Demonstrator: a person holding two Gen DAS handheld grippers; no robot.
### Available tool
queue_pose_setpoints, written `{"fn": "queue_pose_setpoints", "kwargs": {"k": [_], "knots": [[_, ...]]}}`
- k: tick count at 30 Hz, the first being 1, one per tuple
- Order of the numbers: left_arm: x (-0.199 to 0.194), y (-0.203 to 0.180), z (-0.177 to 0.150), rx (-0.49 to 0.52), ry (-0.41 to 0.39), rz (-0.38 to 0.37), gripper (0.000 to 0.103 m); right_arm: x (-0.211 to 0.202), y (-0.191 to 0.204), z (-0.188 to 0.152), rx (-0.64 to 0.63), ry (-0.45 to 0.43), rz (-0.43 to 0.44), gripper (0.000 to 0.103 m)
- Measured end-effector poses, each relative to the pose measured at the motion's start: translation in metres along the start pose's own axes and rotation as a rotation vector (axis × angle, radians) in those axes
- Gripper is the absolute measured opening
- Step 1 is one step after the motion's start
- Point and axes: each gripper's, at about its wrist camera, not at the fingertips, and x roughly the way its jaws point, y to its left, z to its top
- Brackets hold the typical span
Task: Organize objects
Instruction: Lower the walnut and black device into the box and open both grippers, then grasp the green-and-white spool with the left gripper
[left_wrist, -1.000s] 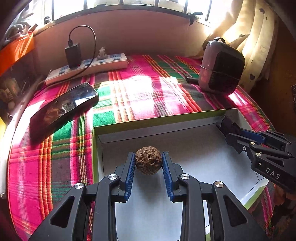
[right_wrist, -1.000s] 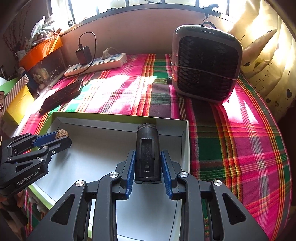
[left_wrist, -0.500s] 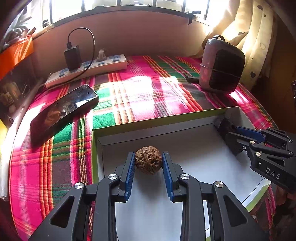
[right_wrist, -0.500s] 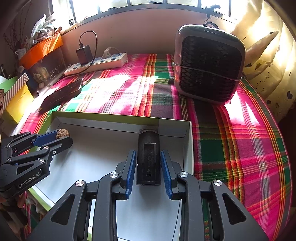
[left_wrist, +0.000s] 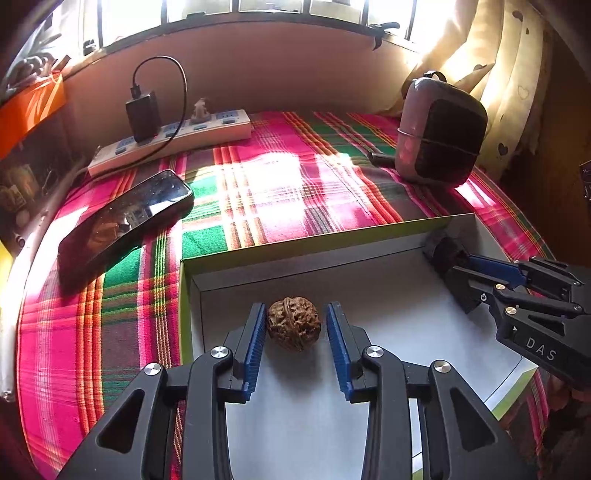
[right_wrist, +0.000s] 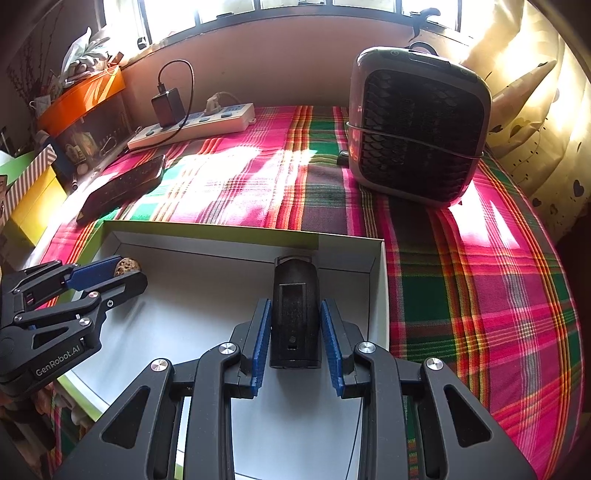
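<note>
Both grippers are releasing inside the box: left gripper wide around the walnut, right gripper parted beside the black device; next, each should withdraw.

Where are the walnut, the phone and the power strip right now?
walnut (left_wrist: 293, 324), left wrist view, centre of its shell.
phone (left_wrist: 125, 223), left wrist view, middle of its screen.
power strip (left_wrist: 173, 142), left wrist view, its top face.
</note>
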Motion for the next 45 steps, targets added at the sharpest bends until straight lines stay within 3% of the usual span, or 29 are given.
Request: {"fn": "queue_pose_setpoints", "kwargs": {"k": [7, 11, 45], "knots": [[-0.004, 0.000, -0.003, -0.015, -0.003, -0.011, 0.040, -0.005, 0.000, -0.001, 0.005, -0.012, -0.002, 0.029], [-0.010, 0.000, -0.007, -0.027, -0.002, -0.004, 0.042, -0.010, 0.001, -0.004, 0.004, -0.023, 0.004, 0.039], [-0.096, -0.029, -0.075, 0.003, -0.113, 0.062, 0.042, -0.082, 0.014, -0.068, 0.030, -0.127, 0.021, 0.040]]}}
